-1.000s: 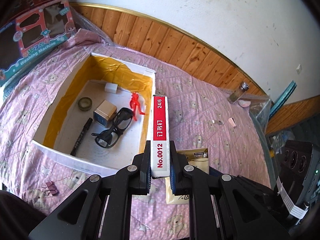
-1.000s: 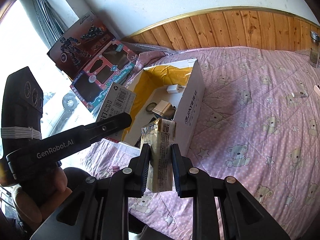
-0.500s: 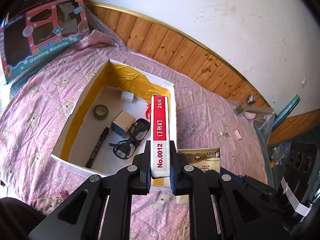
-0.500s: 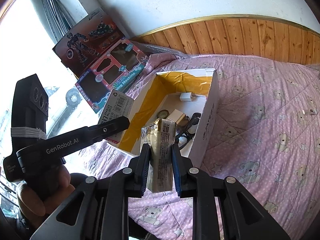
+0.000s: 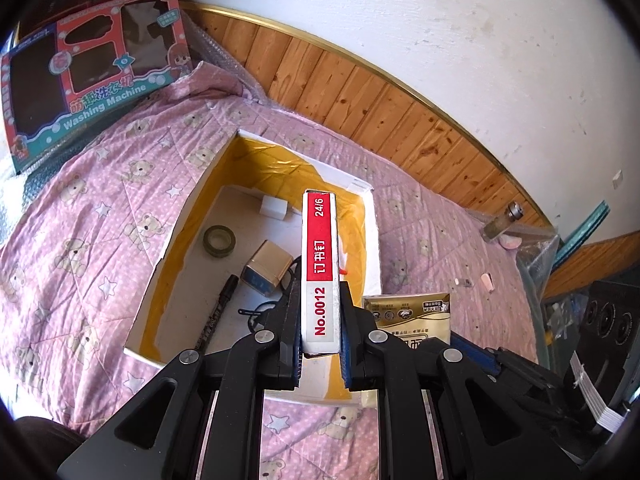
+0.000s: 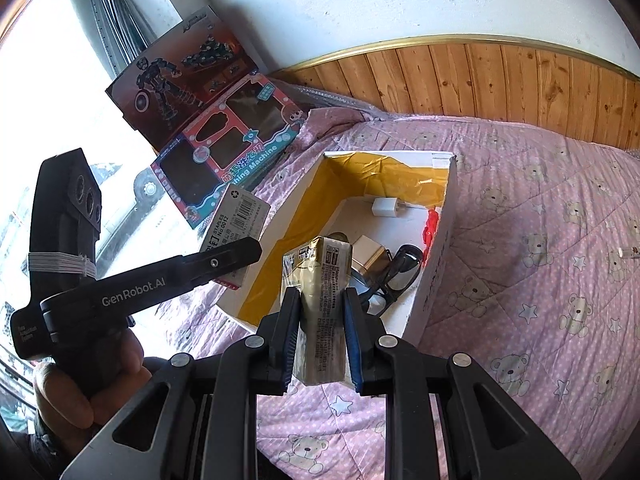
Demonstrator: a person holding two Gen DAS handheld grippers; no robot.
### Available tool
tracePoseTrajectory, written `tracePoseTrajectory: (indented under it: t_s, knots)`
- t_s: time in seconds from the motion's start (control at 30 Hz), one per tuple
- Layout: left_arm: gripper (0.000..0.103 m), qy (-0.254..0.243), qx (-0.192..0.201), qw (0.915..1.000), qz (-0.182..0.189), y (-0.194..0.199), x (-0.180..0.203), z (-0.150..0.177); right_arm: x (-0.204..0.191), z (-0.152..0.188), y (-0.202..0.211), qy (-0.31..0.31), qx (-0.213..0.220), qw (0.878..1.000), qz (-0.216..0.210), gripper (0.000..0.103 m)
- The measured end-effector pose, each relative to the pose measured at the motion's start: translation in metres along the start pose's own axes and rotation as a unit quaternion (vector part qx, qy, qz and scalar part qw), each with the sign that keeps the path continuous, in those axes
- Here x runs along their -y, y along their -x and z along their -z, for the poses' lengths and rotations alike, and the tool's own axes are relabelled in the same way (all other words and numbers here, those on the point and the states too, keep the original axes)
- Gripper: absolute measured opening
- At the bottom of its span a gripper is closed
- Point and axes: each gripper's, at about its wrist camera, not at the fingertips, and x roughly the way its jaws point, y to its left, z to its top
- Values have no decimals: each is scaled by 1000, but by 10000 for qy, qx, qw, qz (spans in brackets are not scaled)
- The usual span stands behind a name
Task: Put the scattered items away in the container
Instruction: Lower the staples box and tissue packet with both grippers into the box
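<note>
1. Left gripper (image 5: 320,334) is clamped on a staple box (image 5: 320,268), red and white, held upright above the near part of the container (image 5: 372,240); right gripper (image 6: 319,334) is clamped on a gold sachet (image 6: 320,280), held near the container's near edge, seemingly not yet clear over the opening.
2. Container sits on a pink bear-print quilt (image 5: 100,208); inside it: tape roll (image 5: 219,241), small gold box (image 5: 267,272), black pen (image 5: 218,312), white charger block (image 5: 274,207), dark glasses (image 6: 394,276), red figure (image 6: 432,226).
3. Risk: both grippers converge on one opening; the two tools sit close together and could knock each other on release; cause is the tight shared approach.
4. Risk: the staple box is tall and gripped at its lower end; a tilted drop might catch the container wall or land on the glasses.
5. Risk: the sachet is soft and creased; it may cling to a pad or fall outside the near wall if released early.
6. Surroundings: toy carton (image 5: 80,76) leaning at the quilt's far-left side, well apart; glass bottle (image 5: 500,226) near the wood panelling; small bits (image 5: 486,282) lie loose on the quilt, untidied.
7. Nothing blocks the opening from above; the crowded floor is the only constraint.
</note>
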Motion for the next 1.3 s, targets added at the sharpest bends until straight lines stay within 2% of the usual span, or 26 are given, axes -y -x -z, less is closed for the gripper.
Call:
tracePoseTrajectory:
  t_s: [0.73,1.3]
  knots:
    - [15,-88,-328,9990,-285,-61,-15,-46,14,-58,-54,198,-107,9995,222,23]
    - [15,207,-780,9961,-358,-123,-33,-84,42,-93,-104,223,-315,9984,408,23]
